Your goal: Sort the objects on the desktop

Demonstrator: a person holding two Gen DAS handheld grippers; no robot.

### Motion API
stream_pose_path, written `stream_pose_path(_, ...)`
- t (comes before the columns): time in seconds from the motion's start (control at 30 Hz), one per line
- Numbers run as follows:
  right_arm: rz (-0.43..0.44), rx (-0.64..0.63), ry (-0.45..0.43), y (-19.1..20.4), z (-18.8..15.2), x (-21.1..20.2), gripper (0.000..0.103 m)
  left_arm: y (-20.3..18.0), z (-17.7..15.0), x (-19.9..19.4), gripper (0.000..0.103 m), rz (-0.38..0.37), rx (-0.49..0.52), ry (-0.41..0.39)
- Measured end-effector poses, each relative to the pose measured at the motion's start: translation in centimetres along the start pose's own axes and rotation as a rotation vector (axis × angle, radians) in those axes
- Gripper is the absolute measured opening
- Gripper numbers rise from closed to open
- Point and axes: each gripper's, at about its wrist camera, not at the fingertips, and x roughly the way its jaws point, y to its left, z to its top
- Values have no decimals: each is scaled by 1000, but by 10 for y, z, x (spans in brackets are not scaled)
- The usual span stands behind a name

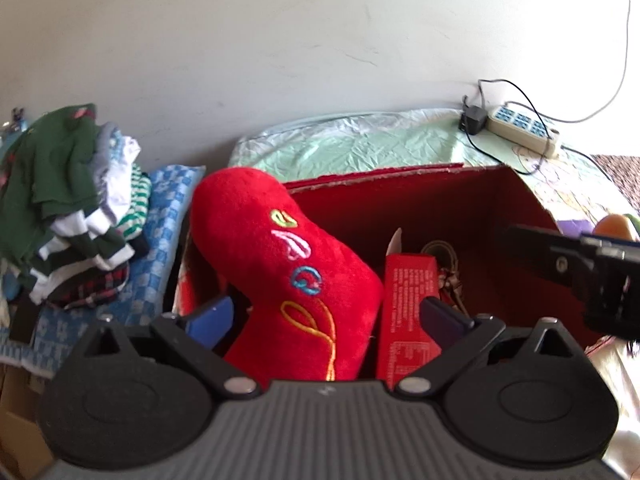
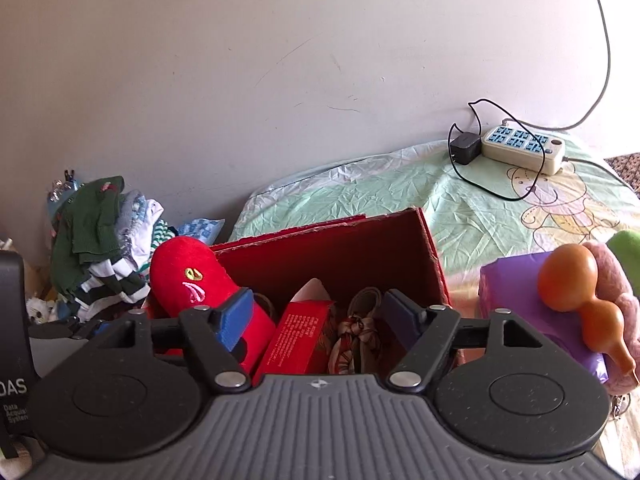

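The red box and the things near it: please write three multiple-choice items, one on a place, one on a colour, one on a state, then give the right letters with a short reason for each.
1. Where is the orange gourd?
A. inside the red box
B. outside the box, on the purple block
C. on the pile of clothes

2. What colour are the sockets of the power strip?
A. blue
B. red
C. black

3. How stand the fingers of the right gripper?
A. shut on the plush toy
B. shut on the small carton
C. open, holding nothing

Key: 1 B, the gourd lies on the purple block, to the right of the red box. 2 A, blue sockets show in a cream body. 3 C, the blue pads are wide apart, and the red plush toy and small red carton lie in the box beyond them.
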Motion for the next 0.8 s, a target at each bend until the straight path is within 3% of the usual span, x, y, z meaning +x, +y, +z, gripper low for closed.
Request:
stream_pose_path(0.3,71,-67,60,-4,3,-4,80,-8,-6,-17,102,116,-122,-6)
stream_pose_path(0.5,-4,-146,74,8,-1,-5,90,-3,-10,-29,102,219,-140,-16)
stream_pose_path(0.67,-48,-142,83,16,-2,-3,94,9,-13,-27,102,220,-147,4)
stream_pose_path(0.8,-88,-122,80,21,-7,-3,97,21,-15,-26,102,158,-164,-8)
